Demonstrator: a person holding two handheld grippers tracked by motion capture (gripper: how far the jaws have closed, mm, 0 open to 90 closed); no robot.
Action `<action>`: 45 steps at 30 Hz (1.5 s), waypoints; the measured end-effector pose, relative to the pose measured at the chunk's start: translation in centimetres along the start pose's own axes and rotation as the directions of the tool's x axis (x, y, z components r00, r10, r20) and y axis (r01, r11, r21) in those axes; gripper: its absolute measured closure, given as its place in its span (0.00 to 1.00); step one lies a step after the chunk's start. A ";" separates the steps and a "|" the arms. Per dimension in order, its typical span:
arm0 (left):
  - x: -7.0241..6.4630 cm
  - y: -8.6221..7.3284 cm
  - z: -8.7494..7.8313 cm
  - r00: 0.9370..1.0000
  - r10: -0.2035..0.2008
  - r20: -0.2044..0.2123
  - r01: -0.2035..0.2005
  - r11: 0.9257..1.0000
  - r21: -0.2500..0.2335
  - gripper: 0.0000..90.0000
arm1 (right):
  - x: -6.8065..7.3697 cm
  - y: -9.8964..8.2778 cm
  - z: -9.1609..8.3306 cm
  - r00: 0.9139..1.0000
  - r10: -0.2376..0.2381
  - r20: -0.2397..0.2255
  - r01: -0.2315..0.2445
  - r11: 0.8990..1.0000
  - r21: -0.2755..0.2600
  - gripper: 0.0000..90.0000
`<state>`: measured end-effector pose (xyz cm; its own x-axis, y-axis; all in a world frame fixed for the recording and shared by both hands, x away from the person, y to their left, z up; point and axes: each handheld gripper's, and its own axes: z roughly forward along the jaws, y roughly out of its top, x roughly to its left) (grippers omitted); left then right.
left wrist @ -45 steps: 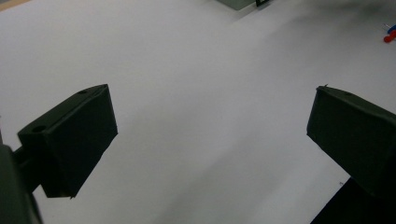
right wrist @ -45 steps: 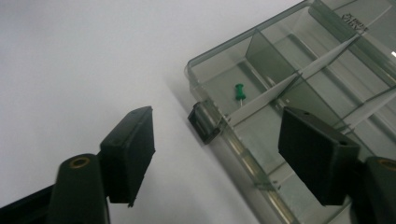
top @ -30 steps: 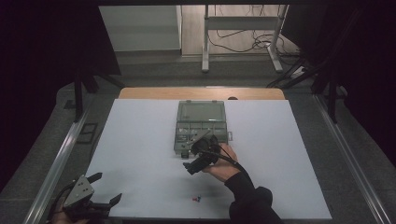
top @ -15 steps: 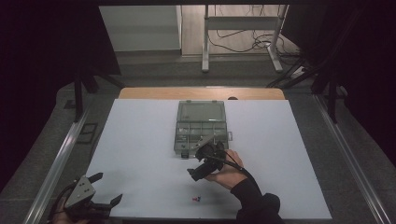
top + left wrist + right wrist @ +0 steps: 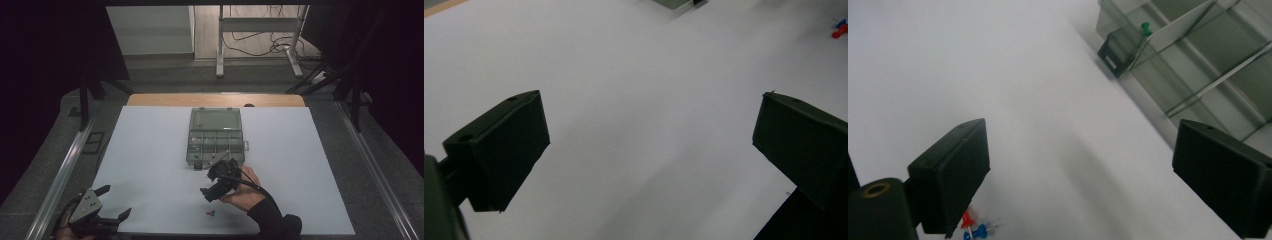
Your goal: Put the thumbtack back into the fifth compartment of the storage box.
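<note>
White table [image 5: 150, 150]; pushpins [image 5: 210, 213] lie just toward person from right gripper [image 5: 209, 194], jaws apart, empty, just been closing; left gripper [image 5: 111, 205] farther off, jaws apart.

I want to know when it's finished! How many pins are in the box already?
One green pin sits in the box. The right gripper, jaws open and empty after closing a little, hangs between the box and the red and blue pins on the table, which are left to do.

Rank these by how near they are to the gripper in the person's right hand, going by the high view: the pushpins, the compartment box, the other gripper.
1. pushpins, just below the right gripper.
2. compartment box, beyond it, mid-table.
3. left gripper, at the table's near left corner.
</note>
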<state>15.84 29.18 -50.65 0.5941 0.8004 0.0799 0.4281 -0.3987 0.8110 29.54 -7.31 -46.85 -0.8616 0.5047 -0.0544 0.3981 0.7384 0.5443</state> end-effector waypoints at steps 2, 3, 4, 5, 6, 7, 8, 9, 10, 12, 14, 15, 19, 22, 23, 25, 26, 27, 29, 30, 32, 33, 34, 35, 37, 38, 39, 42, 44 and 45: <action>0.0 0.0 0.0 1.000 0.001 0.001 -0.001 1.000 0.000 0.02 | 0.2 -0.2 0.0 1.000 -0.008 -0.003 0.008 1.000 0.011 0.14; 0.0 0.0 0.0 1.000 0.001 0.001 -0.001 1.000 -0.001 0.02 | 0.4 -0.3 0.0 1.000 -0.011 -0.005 0.011 1.000 0.014 0.15; 0.0 0.0 0.0 1.000 0.001 0.002 -0.001 1.000 -0.001 0.02 | 0.7 -0.6 0.0 1.000 -0.022 -0.007 0.022 1.000 0.020 0.16; 0.0 0.0 0.0 1.000 0.002 0.002 -0.002 1.000 -0.002 0.02 | 0.7 -0.6 0.0 1.000 -0.022 -0.007 0.022 1.000 0.020 0.16; 0.0 0.0 0.0 1.000 0.001 0.002 -0.001 1.000 -0.002 0.02 | 1.1 -0.9 0.1 1.000 -0.026 -0.012 0.026 0.999 0.030 0.18; 0.0 0.0 0.0 1.000 0.002 0.002 -0.002 1.000 -0.001 0.02 | 1.2 -1.0 0.1 0.999 -0.032 -0.012 0.032 0.999 0.035 0.19; 0.0 0.0 0.0 1.000 0.003 0.003 -0.003 1.000 -0.001 0.02 | 1.2 -1.0 0.1 0.999 -0.032 -0.012 0.032 0.999 0.035 0.19; 0.0 0.0 0.0 1.000 0.003 0.003 -0.003 1.000 0.000 0.02 | 1.4 -1.2 0.2 0.999 -0.036 -0.012 0.037 0.999 0.038 0.20; 0.0 0.0 0.0 1.000 0.002 0.003 -0.002 1.000 0.000 0.02 | 1.6 -1.3 0.2 0.999 -0.036 -0.015 0.037 0.998 0.044 0.21; 0.0 0.0 0.0 1.000 0.002 0.003 -0.002 1.000 -0.001 0.02 | 1.8 -1.5 0.2 0.999 -0.038 -0.024 0.040 0.998 0.048 0.24; 0.0 0.0 0.0 1.000 0.003 0.003 -0.003 1.000 0.000 0.02 | 2.0 -1.7 0.2 0.998 -0.046 -0.033 0.047 0.998 0.048 0.29; 0.0 0.0 0.0 1.000 0.003 0.003 -0.003 1.000 -0.001 0.02 | 2.1 -1.8 0.2 0.998 -0.050 -0.038 0.051 0.997 0.049 0.33; 0.0 0.0 0.0 1.000 0.005 0.004 -0.005 1.000 0.000 0.02 | 2.6 -2.2 0.2 0.994 -0.080 -0.070 0.085 0.994 0.067 0.47; 0.0 0.0 0.0 1.000 0.009 0.003 -0.009 1.000 0.002 0.02 | 3.0 -2.4 0.4 0.990 -0.109 -0.094 0.118 0.989 0.093 0.54; 0.0 0.0 0.0 1.000 0.010 0.003 -0.010 1.000 0.002 0.02 | 3.2 -2.4 0.5 0.988 -0.110 -0.107 0.121 0.987 0.101 0.56; -0.1 0.0 0.0 1.000 0.010 0.003 -0.010 1.000 0.002 0.02 | 3.5 -2.5 0.8 0.983 -0.117 -0.141 0.133 0.985 0.113 0.63; -0.1 0.0 0.0 1.000 0.010 0.003 -0.010 1.000 0.002 0.02 | 3.5 -2.5 0.8 0.983 -0.117 -0.141 0.133 0.985 0.113 0.63; -0.1 0.0 0.0 1.000 0.011 0.003 -0.011 1.000 0.002 0.02 | 3.6 -2.6 0.8 0.981 -0.120 -0.151 0.138 0.983 0.117 0.65; -0.1 0.0 0.0 1.000 0.011 0.003 -0.011 1.000 0.001 0.02 | 3.7 -2.7 0.9 0.977 -0.128 -0.172 0.151 0.980 0.126 0.71; 0.0 0.0 0.0 1.000 0.011 0.003 -0.011 1.000 0.001 0.02 | 3.7 -2.7 1.0 0.976 -0.133 -0.173 0.156 0.980 0.127 0.72; 0.0 0.0 0.0 1.000 0.011 0.004 -0.011 1.000 0.001 0.02 | 3.8 -2.8 1.1 0.974 -0.137 -0.178 0.161 0.979 0.129 0.74; 0.0 0.0 0.0 1.000 0.011 0.004 -0.011 1.000 0.000 0.02 | 3.8 -2.8 1.1 0.974 -0.136 -0.182 0.161 0.978 0.130 0.75; -0.1 0.0 0.0 1.000 0.011 0.003 -0.011 1.000 0.001 0.02 | 3.8 -2.8 1.2 0.973 -0.141 -0.184 0.166 0.977 0.133 0.76; -0.1 0.0 0.0 1.000 0.012 0.003 -0.012 1.000 0.001 0.02 | 3.9 -2.9 1.3 0.972 -0.146 -0.186 0.172 0.976 0.134 0.77; -0.1 0.0 0.0 1.000 0.014 0.002 -0.014 1.000 0.002 0.02 | 3.9 -3.0 1.4 0.971 -0.148 -0.186 0.174 0.975 0.135 0.78; -0.1 0.0 0.0 1.000 0.014 0.003 -0.014 1.000 0.002 0.02 | 3.9 -3.0 1.5 0.970 -0.153 -0.188 0.180 0.974 0.137 0.79; -0.1 0.0 0.0 1.000 0.014 0.003 -0.014 1.000 0.002 0.02 | 4.0 -3.0 1.6 0.969 -0.159 -0.187 0.186 0.973 0.137 0.80; -0.1 0.0 0.0 1.000 0.016 0.003 -0.016 1.000 0.002 0.02 | 4.1 -3.1 1.9 0.968 -0.160 -0.195 0.189 0.972 0.139 0.82; -0.1 0.0 0.0 1.000 0.018 0.003 -0.018 1.000 0.002 0.02 | 4.1 -3.2 2.1 0.965 -0.163 -0.205 0.194 0.971 0.142 0.83; -0.1 0.0 0.1 1.000 0.018 0.003 -0.018 1.000 0.002 0.02 | 4.2 -3.2 2.2 0.964 -0.167 -0.205 0.198 0.969 0.145 0.84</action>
<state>15.82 29.04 -50.65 0.6037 0.7918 0.0930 0.4187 -0.4142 0.8082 25.32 -6.63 -50.64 -0.9619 0.2720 0.0283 0.2607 0.8806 0.3956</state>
